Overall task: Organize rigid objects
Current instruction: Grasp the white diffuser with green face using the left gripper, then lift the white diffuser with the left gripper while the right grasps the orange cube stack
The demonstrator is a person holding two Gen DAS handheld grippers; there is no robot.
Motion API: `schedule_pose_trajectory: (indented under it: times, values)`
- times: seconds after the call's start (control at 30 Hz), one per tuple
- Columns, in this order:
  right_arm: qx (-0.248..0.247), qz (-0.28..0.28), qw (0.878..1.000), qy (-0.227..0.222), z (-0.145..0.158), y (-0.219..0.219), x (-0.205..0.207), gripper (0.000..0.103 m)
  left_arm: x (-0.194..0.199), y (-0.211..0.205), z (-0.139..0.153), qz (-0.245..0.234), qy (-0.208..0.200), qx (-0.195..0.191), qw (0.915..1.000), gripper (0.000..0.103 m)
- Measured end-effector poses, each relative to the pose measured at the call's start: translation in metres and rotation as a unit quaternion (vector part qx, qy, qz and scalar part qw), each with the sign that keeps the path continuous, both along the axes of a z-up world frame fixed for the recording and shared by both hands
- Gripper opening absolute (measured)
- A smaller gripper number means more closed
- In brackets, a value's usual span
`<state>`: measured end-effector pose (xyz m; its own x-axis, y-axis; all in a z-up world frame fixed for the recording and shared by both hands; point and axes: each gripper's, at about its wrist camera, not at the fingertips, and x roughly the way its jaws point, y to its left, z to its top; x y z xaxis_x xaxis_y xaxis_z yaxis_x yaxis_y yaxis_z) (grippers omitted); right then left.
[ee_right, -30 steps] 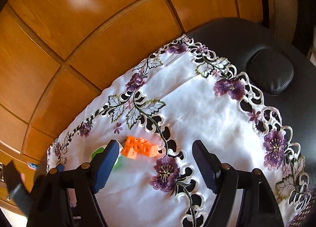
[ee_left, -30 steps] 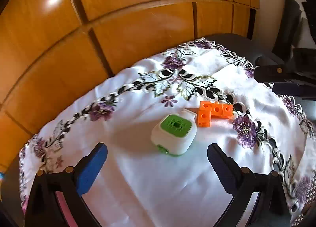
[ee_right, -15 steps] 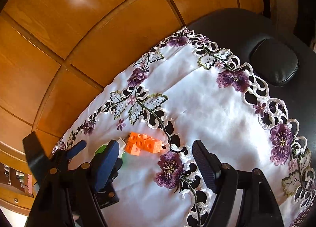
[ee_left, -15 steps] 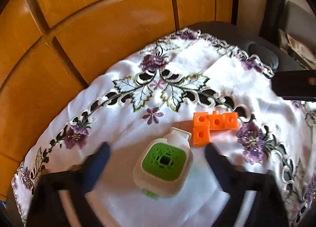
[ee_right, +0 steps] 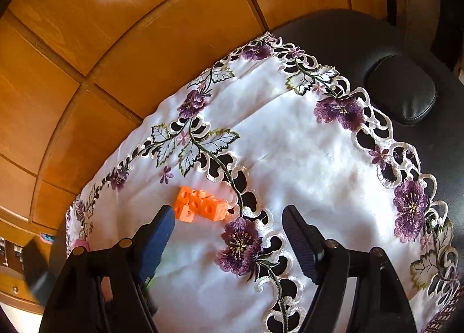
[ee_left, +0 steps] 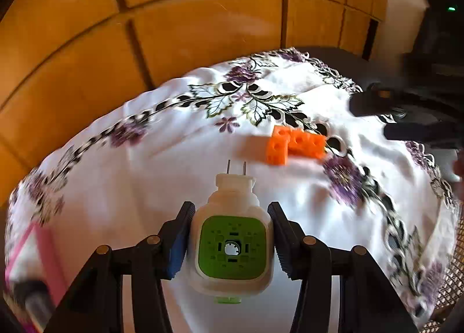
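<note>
At the far left of the left wrist view a pink item [ee_left: 43,249] lies blurred at the cloth's edge; what it is cannot be told. Next comes the left gripper [ee_left: 230,241], its fingers pressed against both flanks of the plug [ee_left: 232,243], a white body with a green face and two metal prongs pointing away from the camera. The plug looks lifted off the cloth [ee_left: 145,188], though blur makes that uncertain. To carry it well, keep the squeeze steady on the flat sides, since the rounded corners could let it twist, and keep the prongs from snagging the cutwork border.

Further right, the blocks [ee_left: 295,147], an orange L-shaped cluster, sit on the cloth near the embroidered vine, well apart from the plug. In the right wrist view the same blocks [ee_right: 200,207] lie just beyond the blue pad, ahead of the right gripper [ee_right: 229,228], whose fingers stand wide apart with nothing between them. If the plug is to be placed by the blocks, set it down beside them without nudging them, and keep the right gripper out of the path
</note>
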<state>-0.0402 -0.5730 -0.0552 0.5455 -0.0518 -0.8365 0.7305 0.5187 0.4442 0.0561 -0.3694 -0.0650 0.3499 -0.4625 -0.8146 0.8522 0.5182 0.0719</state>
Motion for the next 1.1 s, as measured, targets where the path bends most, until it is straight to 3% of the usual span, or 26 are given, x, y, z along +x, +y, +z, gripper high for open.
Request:
schedule_pose_trajectory:
  times: [0.17,0.4,0.5,0.7,0.93,1.1]
  values:
    - [-0.009,0.008,1.0,0.013,-0.003,0.003,0.003,0.078,-0.031,0.041,0.005,0.053,0.031,-0.023,0.9979,0.052]
    - [-0.011,-0.005,1.0,0.013,-0.004,0.0,-0.001,0.078,-0.065,0.079,-0.014,0.078,-0.004,-0.014,0.9969,0.052]
    - [-0.009,-0.017,1.0,0.004,-0.003,-0.003,-0.005,0.078,-0.069,0.092,-0.022,0.081,-0.023,-0.039,0.9957,0.052]
    - [-0.007,-0.023,1.0,0.002,-0.005,-0.005,-0.006,0.078,-0.065,0.097,-0.034,0.086,-0.013,-0.051,0.9949,0.052]
    - [-0.049,0.047,0.998,0.019,-0.003,0.016,0.017,0.078,-0.062,0.101,-0.035,0.088,0.003,-0.067,0.9939,0.052]
    - [-0.129,0.139,0.979,0.068,-0.003,0.046,0.054,0.078,-0.061,0.103,-0.036,0.083,0.007,-0.076,0.9936,0.052]
